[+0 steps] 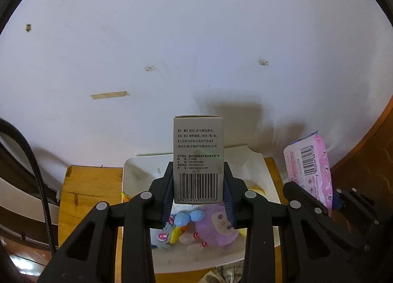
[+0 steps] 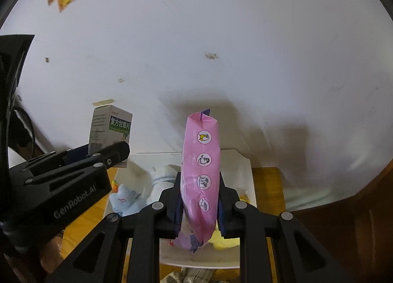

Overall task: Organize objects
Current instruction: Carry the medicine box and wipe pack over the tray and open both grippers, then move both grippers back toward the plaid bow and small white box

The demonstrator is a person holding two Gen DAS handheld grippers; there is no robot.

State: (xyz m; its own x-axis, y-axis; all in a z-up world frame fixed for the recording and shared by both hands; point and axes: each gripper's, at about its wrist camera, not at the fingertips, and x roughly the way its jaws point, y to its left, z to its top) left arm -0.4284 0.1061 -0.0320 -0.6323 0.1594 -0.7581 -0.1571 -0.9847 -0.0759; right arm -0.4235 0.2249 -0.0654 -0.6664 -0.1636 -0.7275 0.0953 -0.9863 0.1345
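My left gripper [image 1: 198, 186] is shut on a grey medicine box [image 1: 198, 150] with a barcode, held upright above a white bin [image 1: 137, 172]. The box also shows in the right wrist view [image 2: 108, 130], with the left gripper [image 2: 108, 154] under it. My right gripper [image 2: 199, 200] is shut on a pink wipes pack [image 2: 201, 175], held upright over the same bin [image 2: 245, 175]. The pack also shows at the right of the left wrist view [image 1: 312, 170]. Plush toys lie in the bin: a purple doll [image 1: 218, 226] and a blue one [image 2: 125, 199].
The bin stands on a wooden table [image 1: 88, 189] against a white wall [image 1: 196, 37] with tape marks. A black cable [image 1: 36, 172] hangs at the left. Checked cloth [image 2: 191, 275] lies at the table's near edge. A brown surface [image 2: 356, 221] is at the right.
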